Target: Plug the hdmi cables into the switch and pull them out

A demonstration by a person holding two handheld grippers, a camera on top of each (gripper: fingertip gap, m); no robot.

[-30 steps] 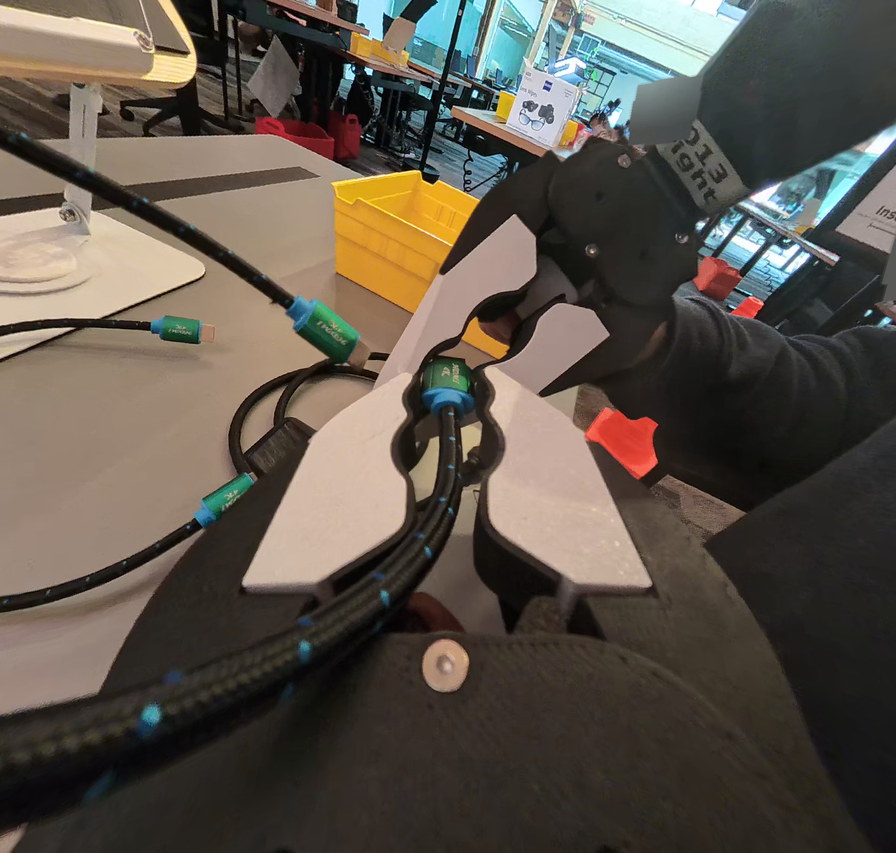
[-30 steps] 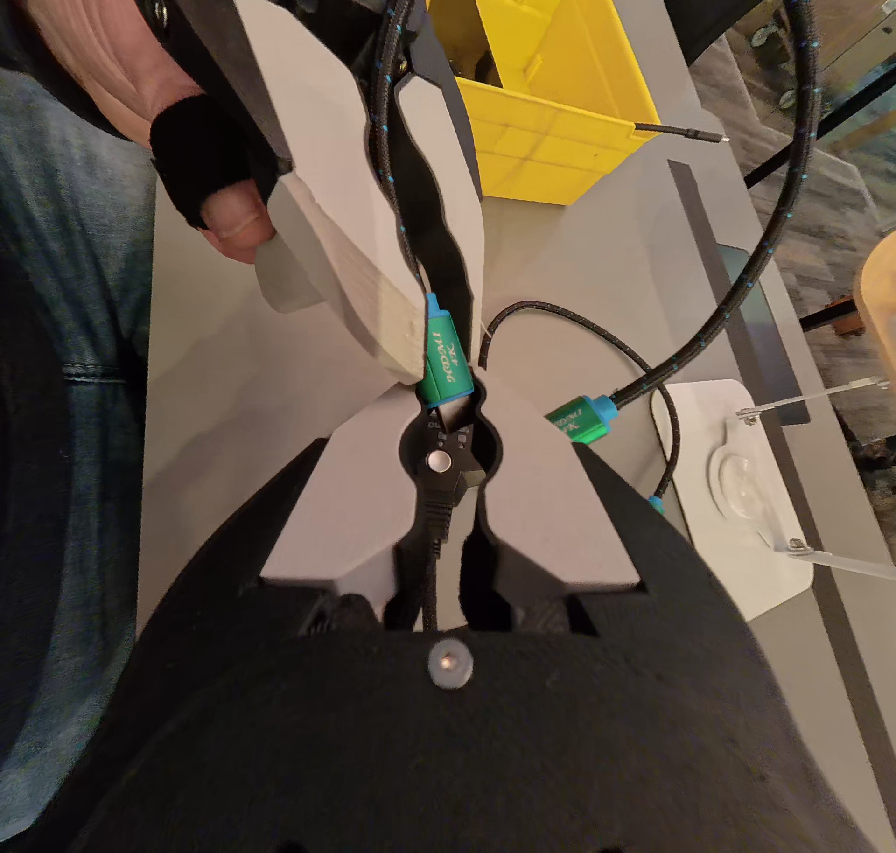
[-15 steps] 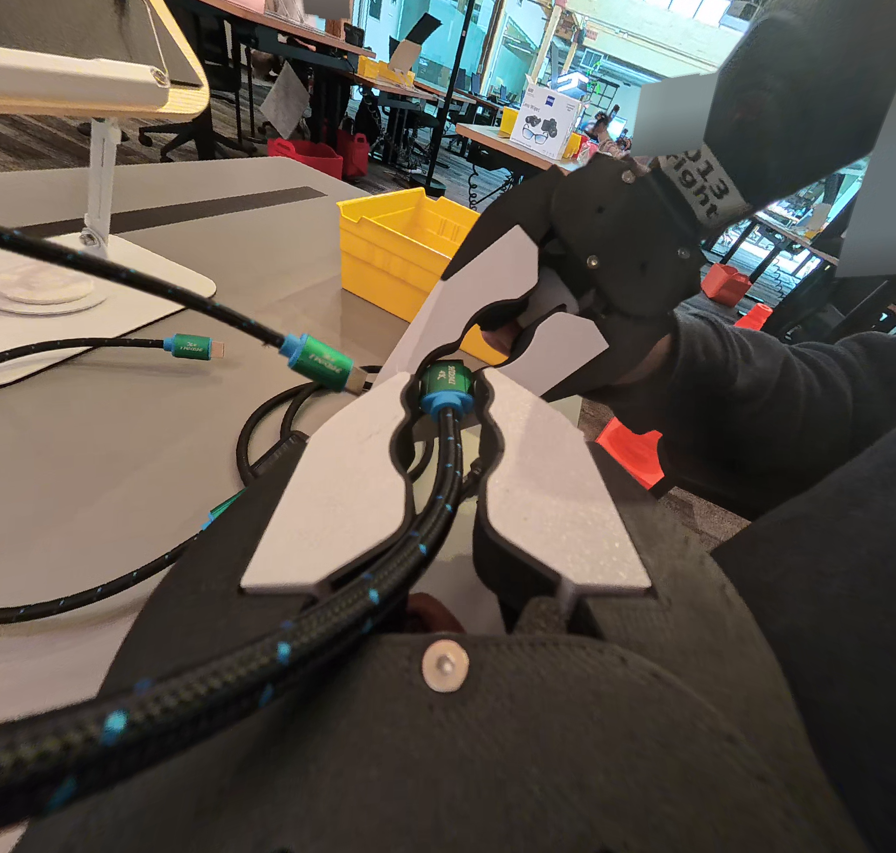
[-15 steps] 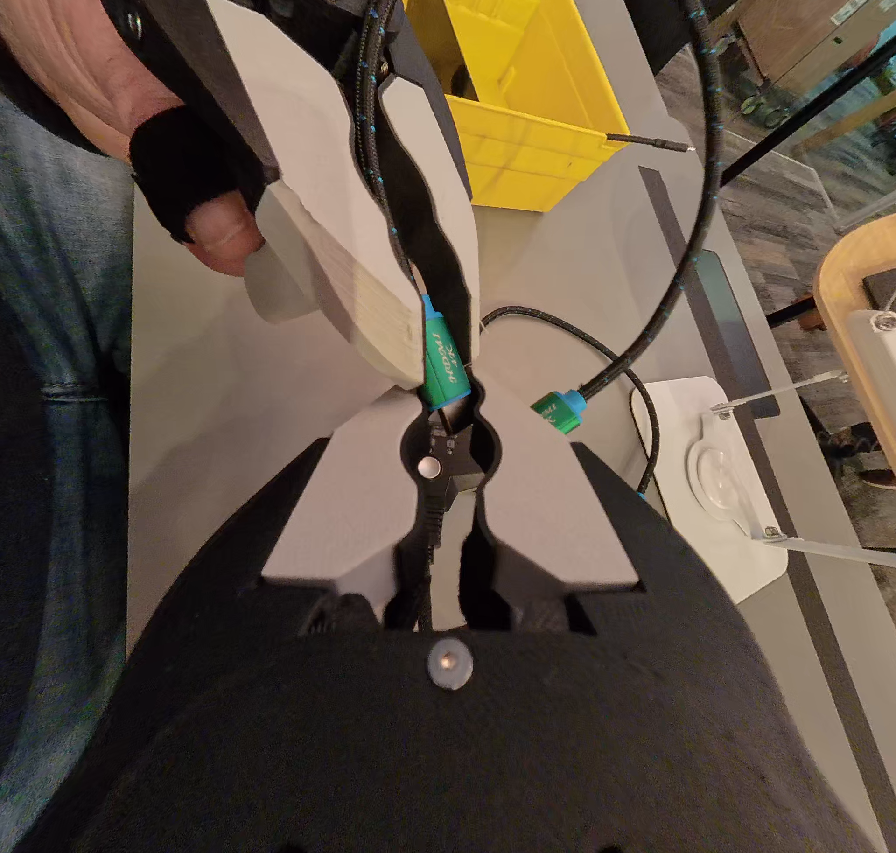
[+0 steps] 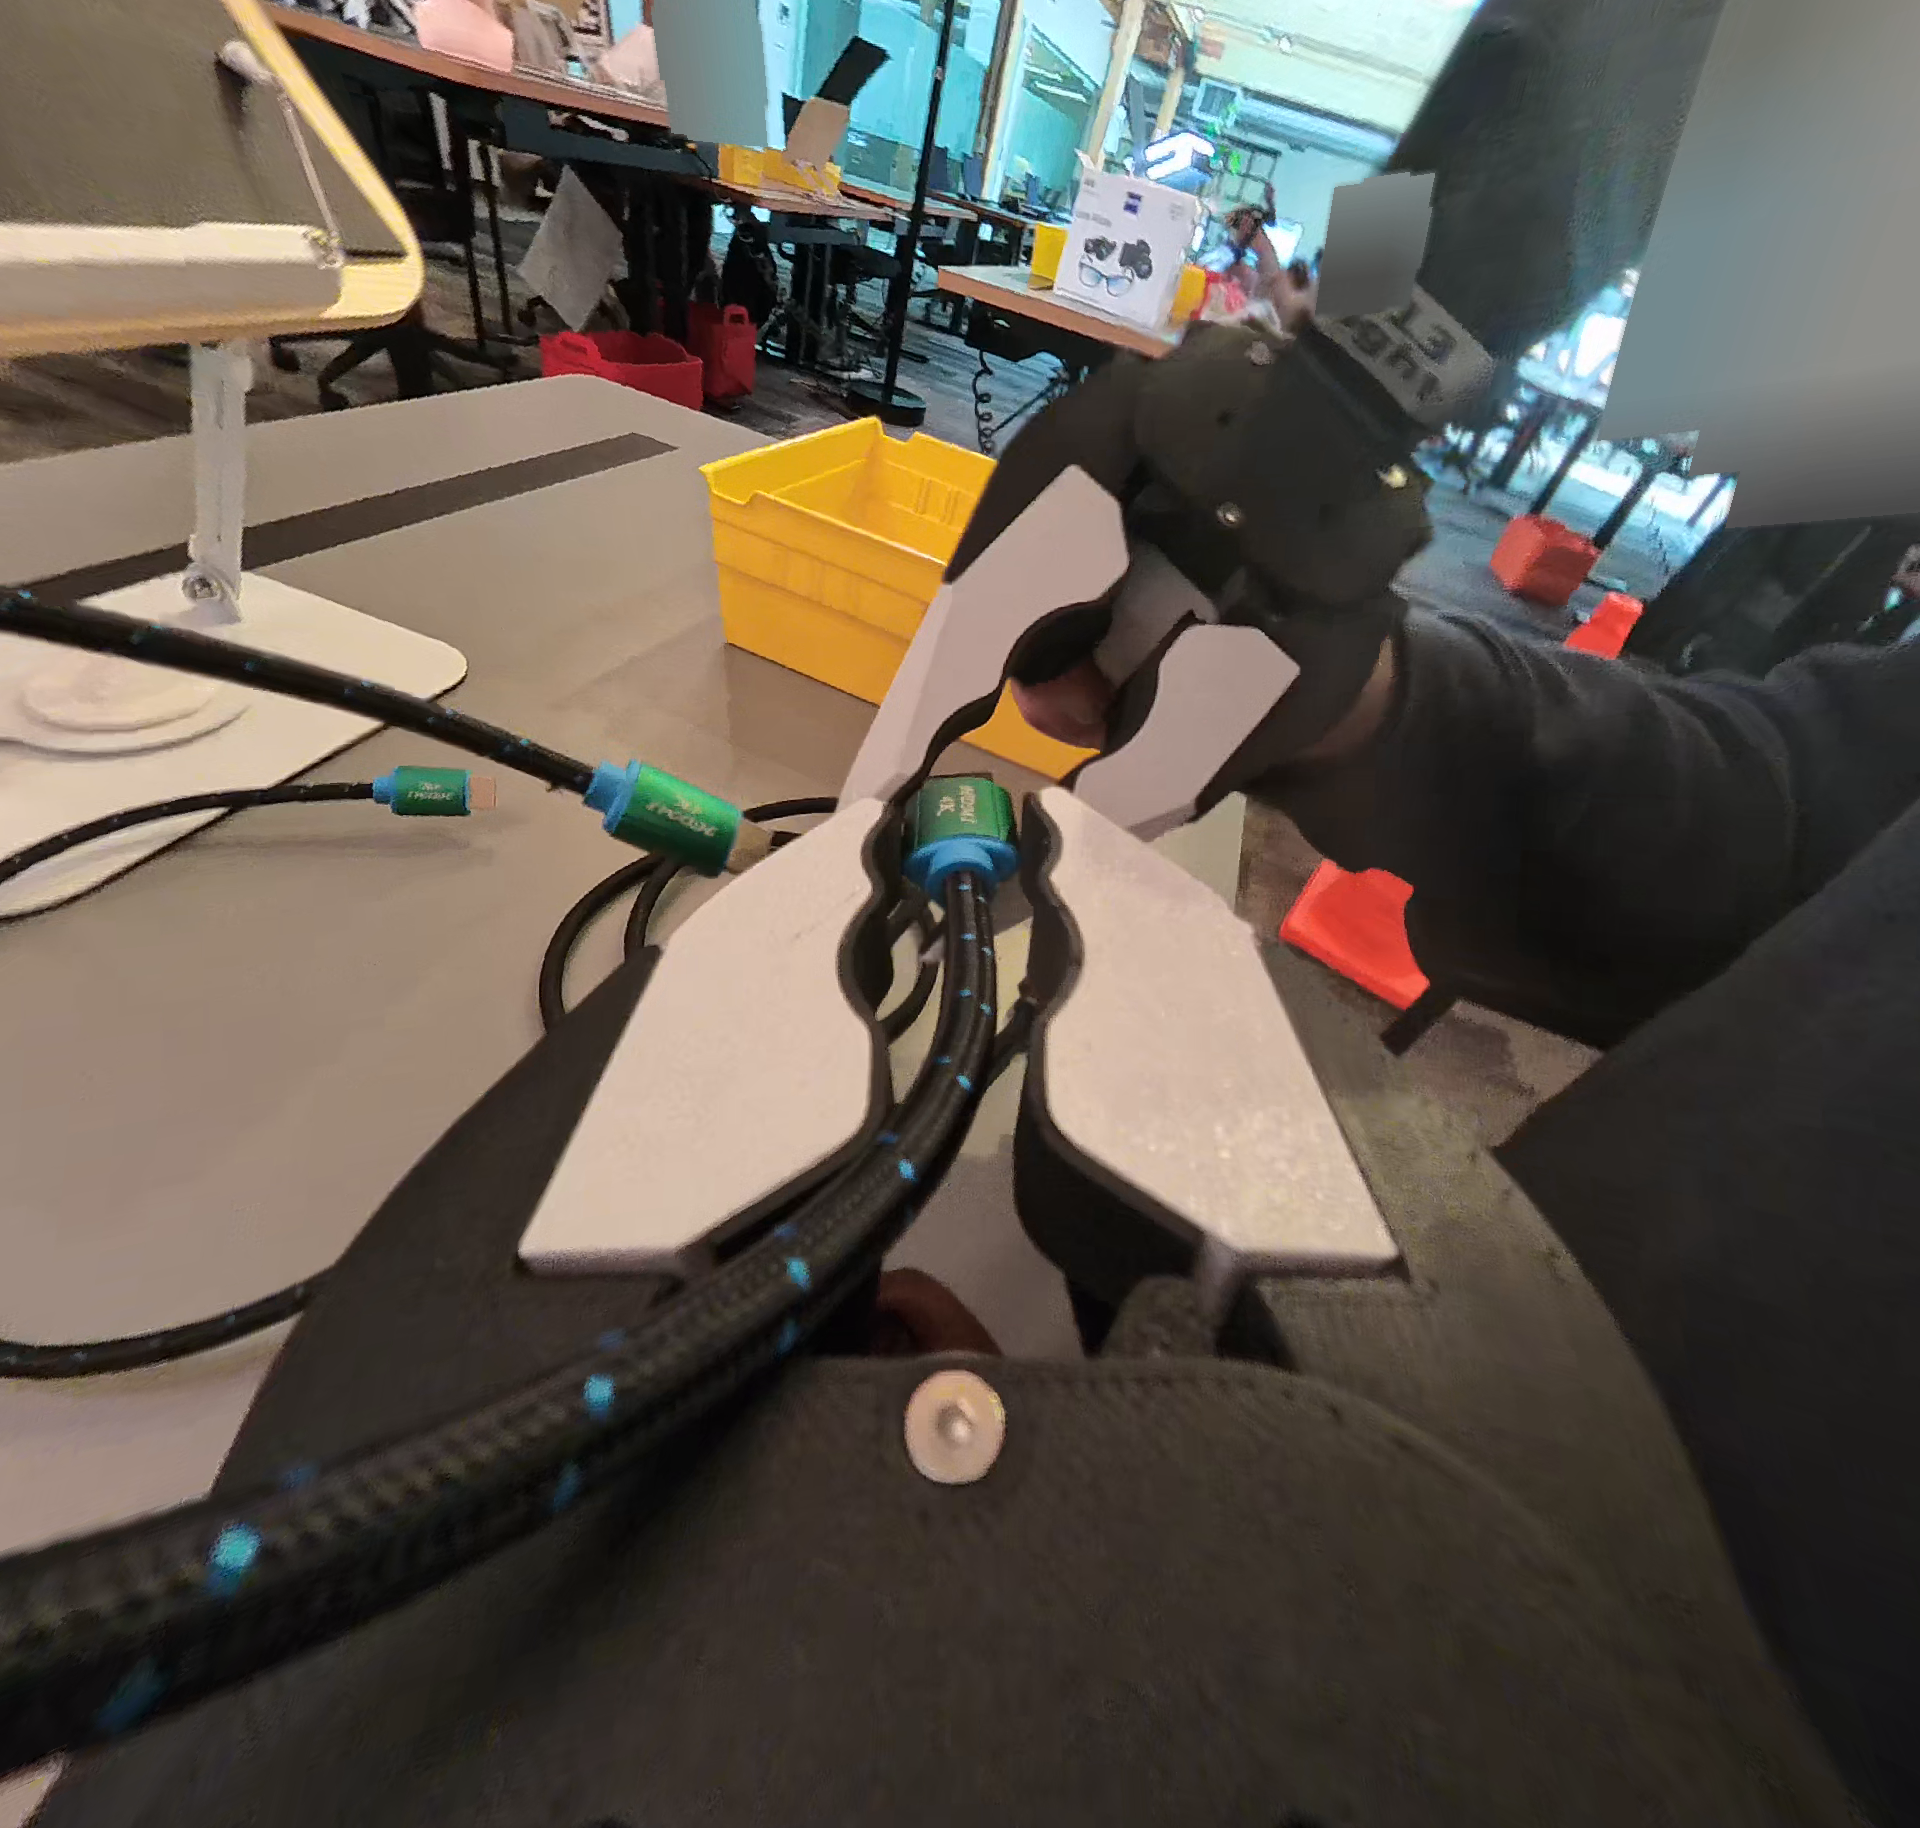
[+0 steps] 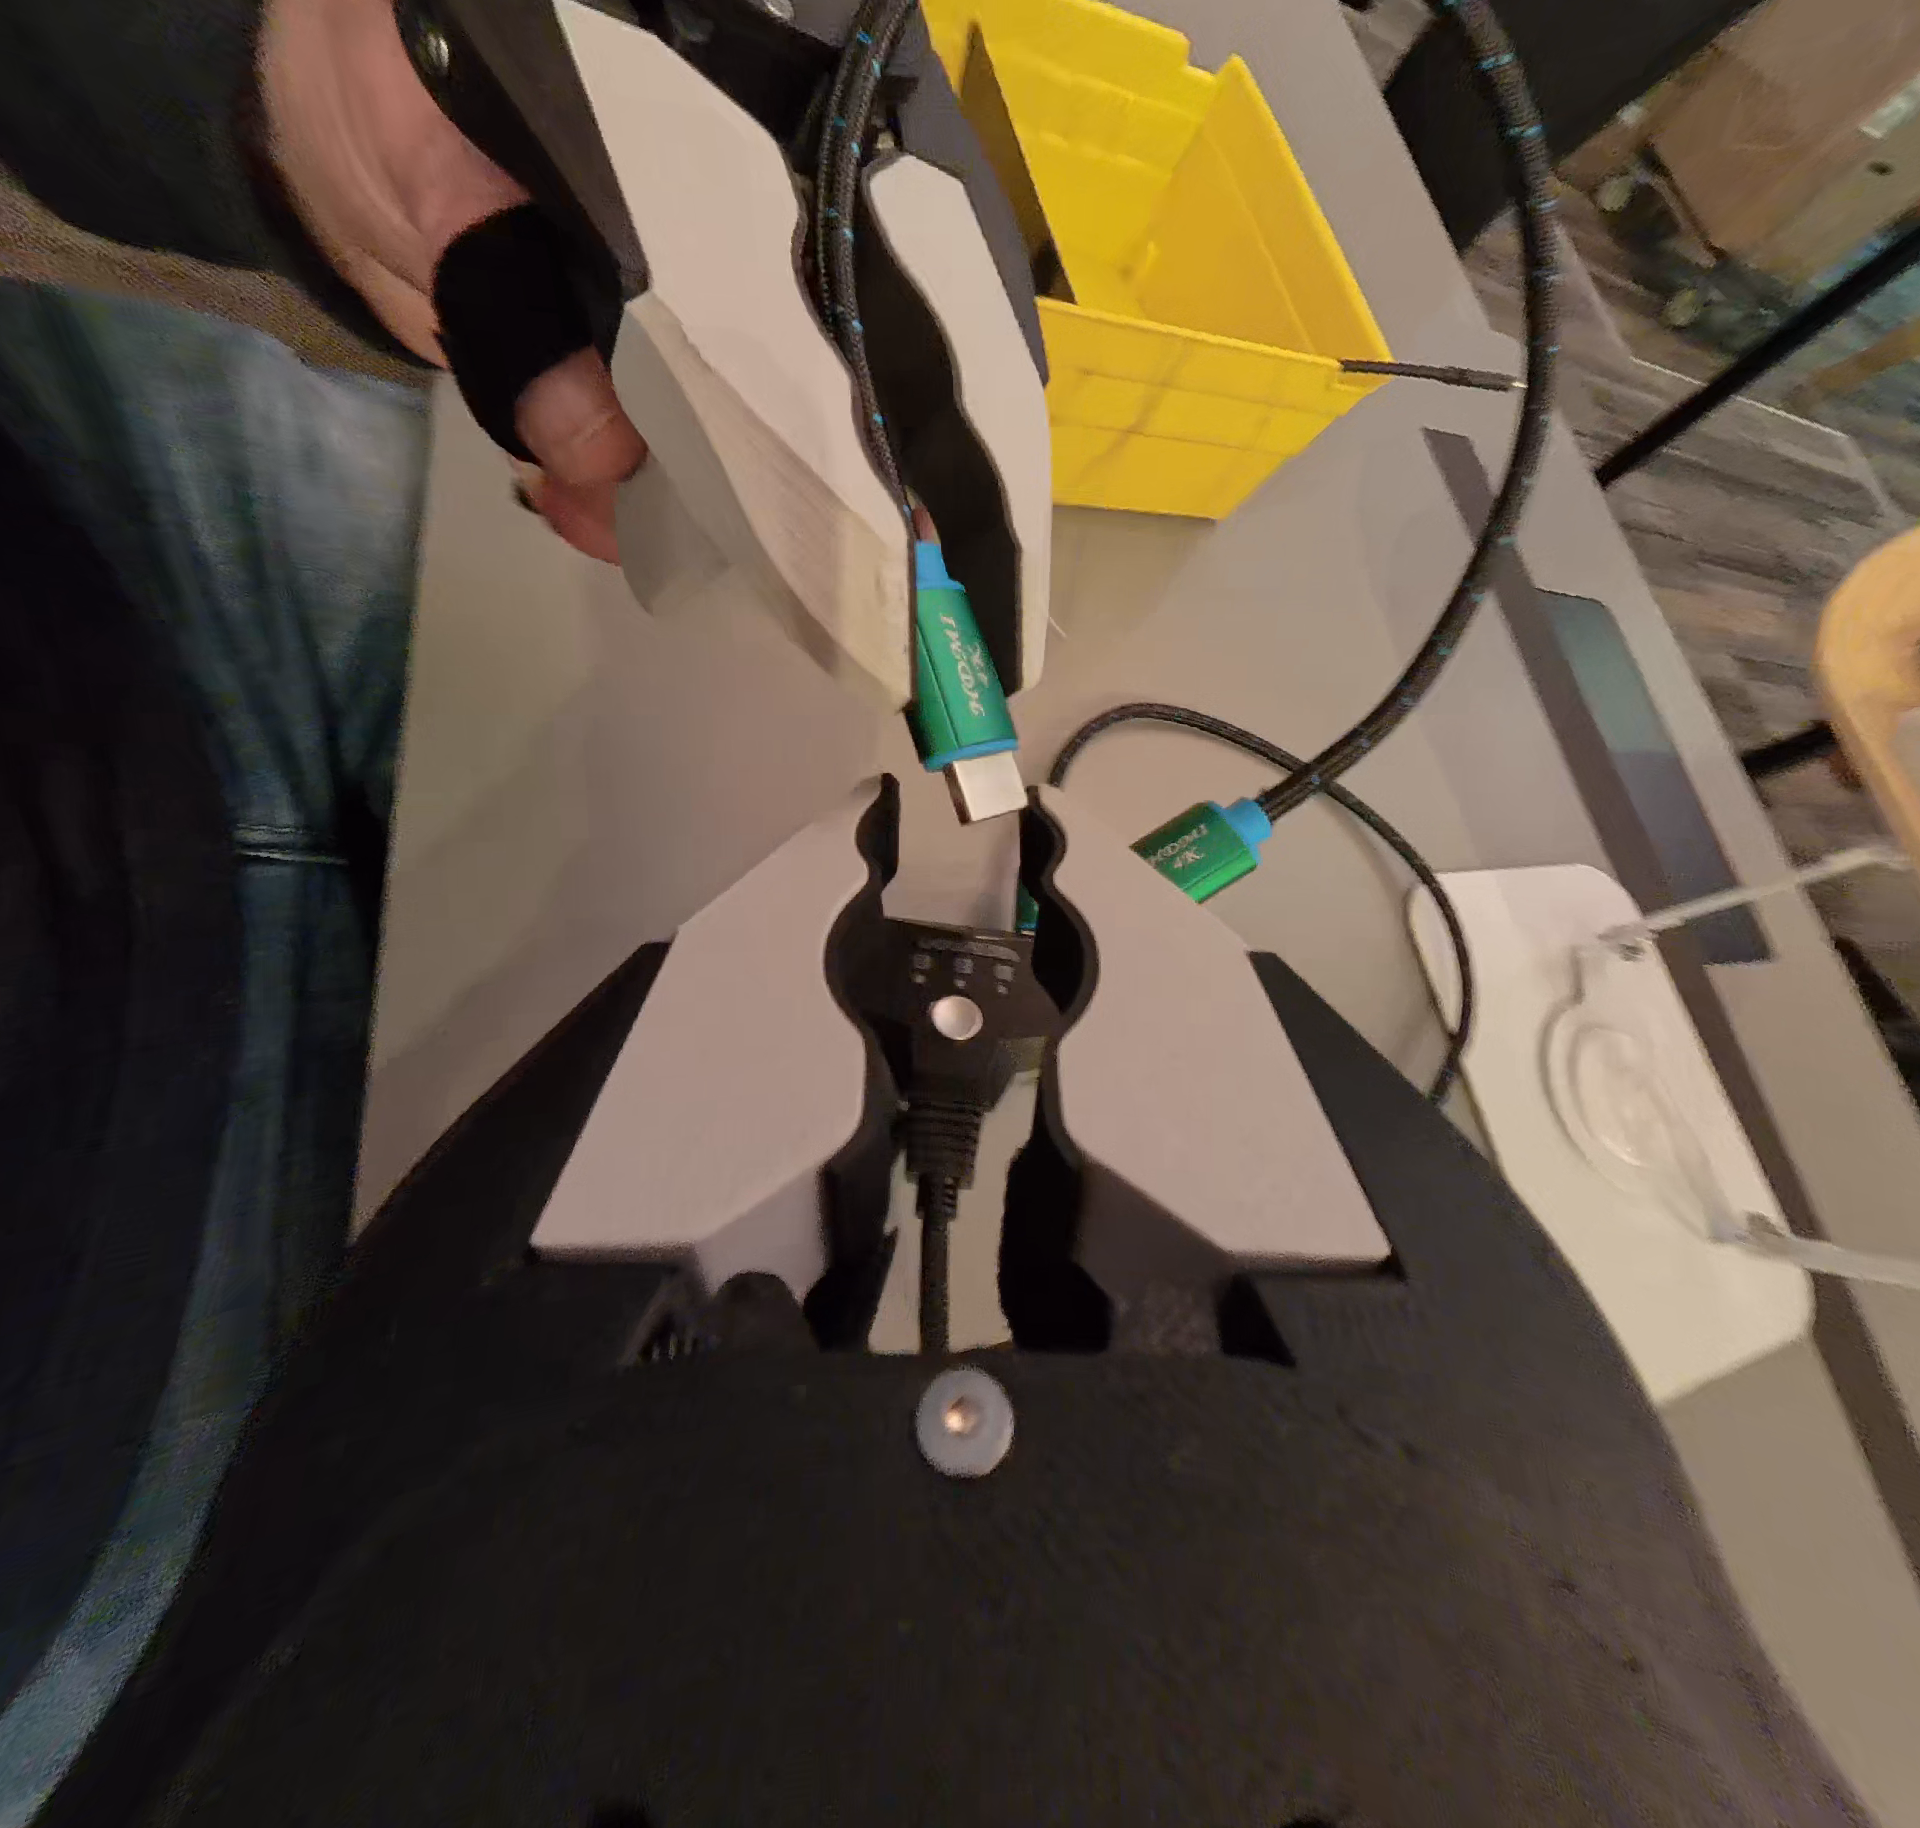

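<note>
Black and nearest to you, the switch (image 6: 961,989) sits clamped between the closed fingers of your right gripper (image 6: 956,822), its one lead running back toward your wrist. Just ahead, your left gripper (image 5: 956,822) is shut on one green HDMI plug (image 6: 958,677), whose bare metal tip hangs at the mouth of the right gripper's fingers, out of the switch and apart from it. Count three green plugs in all: the held one, a second (image 6: 1200,848) just to the right of your right gripper's fingertips on its looping braided cable, and a third, smaller one (image 5: 431,791) lying on the grey table (image 5: 260,1030) farther off to the left of your left gripper. Beyond both grippers stands one yellow bin (image 5: 831,552).
</note>
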